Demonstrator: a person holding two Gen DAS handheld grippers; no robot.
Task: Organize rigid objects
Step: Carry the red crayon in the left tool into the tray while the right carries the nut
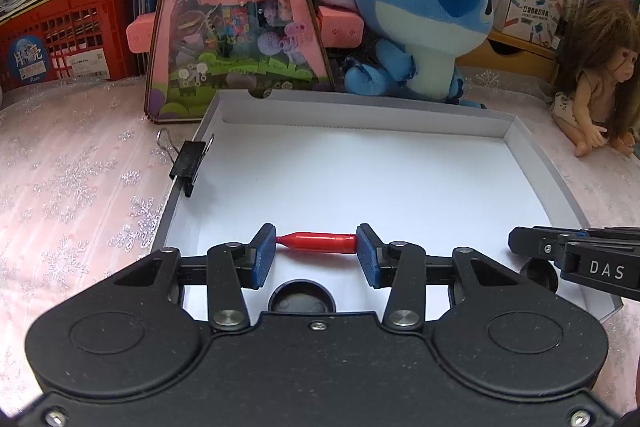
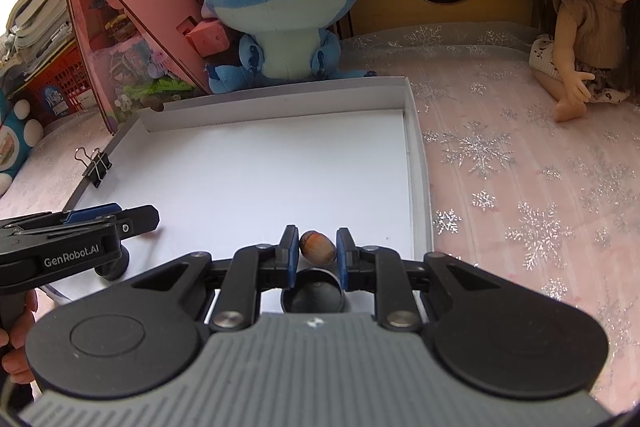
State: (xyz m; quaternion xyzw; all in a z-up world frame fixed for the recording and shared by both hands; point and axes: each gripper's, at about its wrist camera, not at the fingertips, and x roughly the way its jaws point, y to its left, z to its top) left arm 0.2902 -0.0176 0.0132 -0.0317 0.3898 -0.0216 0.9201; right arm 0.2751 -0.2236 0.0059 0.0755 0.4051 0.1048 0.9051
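A shallow white box tray [image 1: 360, 119] lies on the table; it also shows in the right wrist view [image 2: 280, 103]. My left gripper [image 1: 316, 245] is shut on a red pen cap [image 1: 318, 242], held end to end between the blue pads just above the tray's floor near its front. My right gripper [image 2: 317, 247] is shut on a brown hazelnut [image 2: 318, 247] over the tray's front right part. A black binder clip [image 1: 188, 161] is clamped on the tray's left wall, also seen in the right wrist view [image 2: 96, 167]. Each gripper shows at the other view's edge.
A blue plush toy [image 1: 420, 15], a pink triangular brick-model case [image 1: 236, 23] and a red crate [image 1: 60, 39] stand behind the tray. A doll [image 2: 592, 27] sits at the right. Books fill the shelf behind. The pink snowflake cloth [image 2: 520, 207] covers the table.
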